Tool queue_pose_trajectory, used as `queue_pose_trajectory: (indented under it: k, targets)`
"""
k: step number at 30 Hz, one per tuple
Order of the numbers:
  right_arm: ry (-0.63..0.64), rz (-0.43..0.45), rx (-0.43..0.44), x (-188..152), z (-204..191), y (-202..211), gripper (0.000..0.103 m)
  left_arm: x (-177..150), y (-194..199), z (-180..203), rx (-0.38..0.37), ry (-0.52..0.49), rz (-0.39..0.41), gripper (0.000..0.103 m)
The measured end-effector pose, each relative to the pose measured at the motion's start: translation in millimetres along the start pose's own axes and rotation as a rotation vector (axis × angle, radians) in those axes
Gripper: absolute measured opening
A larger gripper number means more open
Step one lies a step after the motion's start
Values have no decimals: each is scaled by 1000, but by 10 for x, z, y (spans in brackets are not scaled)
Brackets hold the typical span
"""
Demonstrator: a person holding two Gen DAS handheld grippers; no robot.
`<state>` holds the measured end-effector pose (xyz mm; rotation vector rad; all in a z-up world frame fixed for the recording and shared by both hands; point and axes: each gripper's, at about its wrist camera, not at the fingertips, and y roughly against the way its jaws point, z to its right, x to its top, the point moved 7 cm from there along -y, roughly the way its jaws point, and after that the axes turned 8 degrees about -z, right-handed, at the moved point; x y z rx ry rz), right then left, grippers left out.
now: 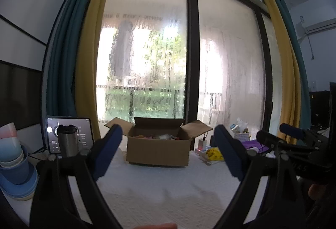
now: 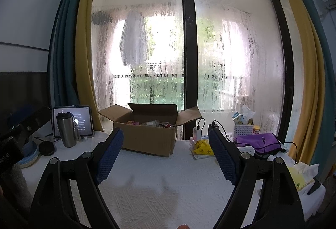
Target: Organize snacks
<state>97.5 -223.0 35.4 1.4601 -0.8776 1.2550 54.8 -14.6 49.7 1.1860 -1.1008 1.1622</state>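
An open cardboard box point(image 1: 158, 150) stands at the far side of the white-covered table point(image 1: 163, 191), with several snack packets point(image 1: 161, 136) inside. It shows in the right wrist view point(image 2: 147, 137) too, snacks point(image 2: 155, 123) visible over its rim. My left gripper point(image 1: 168, 153) is open and empty, held over the table in front of the box. My right gripper point(image 2: 166, 154) is open and empty, also short of the box. The right gripper shows at the right of the left wrist view point(image 1: 294, 138).
A steel tumbler point(image 2: 66, 131) and a tablet point(image 2: 73, 121) stand at the left. Stacked blue bowls point(image 1: 14, 168) sit at the near left. A yellow packet point(image 2: 202, 147), chargers, a white basket point(image 2: 243, 130), a purple cloth point(image 2: 258, 139) and a tissue pack point(image 2: 302, 176) lie at the right. A window is behind.
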Motion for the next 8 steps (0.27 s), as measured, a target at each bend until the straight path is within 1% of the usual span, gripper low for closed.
queue_pose_trajectory:
  k: [3, 8]
  targets:
    - [1, -1, 4, 5, 17, -23, 85, -10, -14, 4, 0, 1, -6, 90]
    - [5, -8, 12, -1, 5, -77, 85, -54, -89, 23, -29, -7, -36, 90]
